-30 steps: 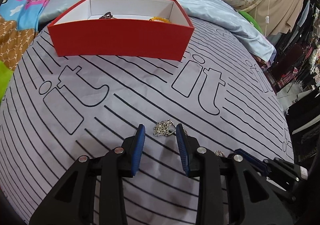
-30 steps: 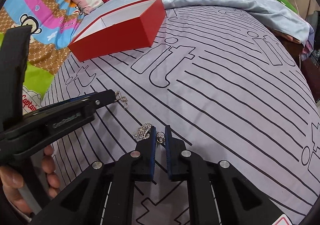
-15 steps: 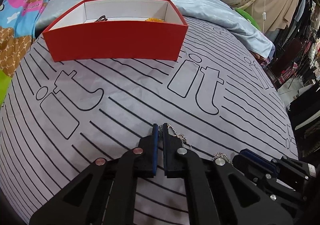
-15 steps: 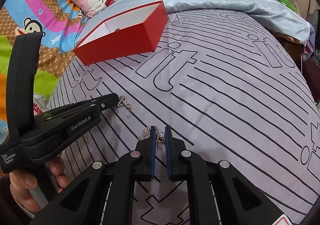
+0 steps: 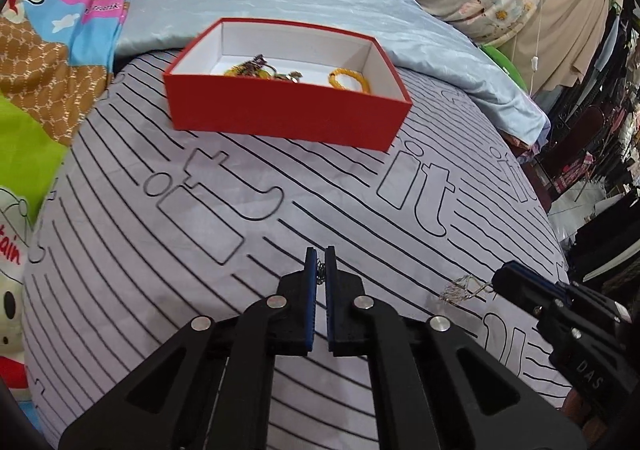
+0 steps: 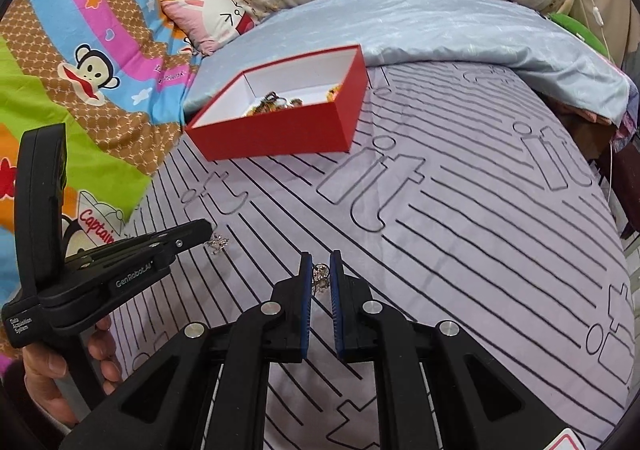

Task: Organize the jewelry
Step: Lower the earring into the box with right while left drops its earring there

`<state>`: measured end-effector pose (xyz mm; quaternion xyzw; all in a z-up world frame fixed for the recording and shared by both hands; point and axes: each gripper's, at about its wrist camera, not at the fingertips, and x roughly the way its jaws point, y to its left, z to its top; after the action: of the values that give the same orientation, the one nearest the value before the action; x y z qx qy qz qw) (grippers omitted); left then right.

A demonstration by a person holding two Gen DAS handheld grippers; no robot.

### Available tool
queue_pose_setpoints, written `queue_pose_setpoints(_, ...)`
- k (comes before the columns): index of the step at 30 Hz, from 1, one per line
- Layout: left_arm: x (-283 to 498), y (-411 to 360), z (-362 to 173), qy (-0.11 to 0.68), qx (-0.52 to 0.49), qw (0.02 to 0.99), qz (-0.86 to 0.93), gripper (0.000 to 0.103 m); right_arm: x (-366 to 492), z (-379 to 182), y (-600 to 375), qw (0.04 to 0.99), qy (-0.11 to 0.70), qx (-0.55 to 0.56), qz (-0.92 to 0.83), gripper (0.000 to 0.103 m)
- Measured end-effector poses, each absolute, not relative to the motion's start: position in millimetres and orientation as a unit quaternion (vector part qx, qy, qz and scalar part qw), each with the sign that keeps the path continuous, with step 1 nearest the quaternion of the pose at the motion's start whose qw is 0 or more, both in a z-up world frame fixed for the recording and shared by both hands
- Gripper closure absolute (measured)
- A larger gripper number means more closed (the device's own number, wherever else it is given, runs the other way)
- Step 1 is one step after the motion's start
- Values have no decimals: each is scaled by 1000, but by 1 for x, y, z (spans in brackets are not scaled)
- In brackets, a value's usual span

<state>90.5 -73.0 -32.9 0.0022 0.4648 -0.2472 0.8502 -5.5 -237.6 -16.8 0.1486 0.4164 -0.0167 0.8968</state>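
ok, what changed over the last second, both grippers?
Left gripper went from open around the silver chain to shut on it, then lifted it off the striped sheet. Right gripper, clamping its own silver piece, rose too. Red box unmoved.

1. The chain (image 5: 320, 272) in the left gripper (image 5: 319, 258) is mostly hidden between the pads; only a sliver shows.
2. The box (image 5: 280, 118) holds a tangle (image 5: 260, 68) at 12 o'clock, too small to sort into pieces; its near wall hides the floor.
3. The right gripper (image 5: 505, 279), at 4 o'clock in the left view, is cut off by the edge.
4. The hand (image 6: 48, 374) at 8 o'clock is partly hidden behind the handle.
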Motion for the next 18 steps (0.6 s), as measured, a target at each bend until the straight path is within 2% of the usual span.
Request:
queue_pose_setpoints(9, 105, -48, 14, 434, -20, 866, -246, 100, 15, 23, -231, 915, 381, 136, 4, 95)
queue_pose_setpoints(18, 153, -57, 66, 382, -13, 890, -247, 100, 76, 68, -226, 934, 341, 102, 26, 95)
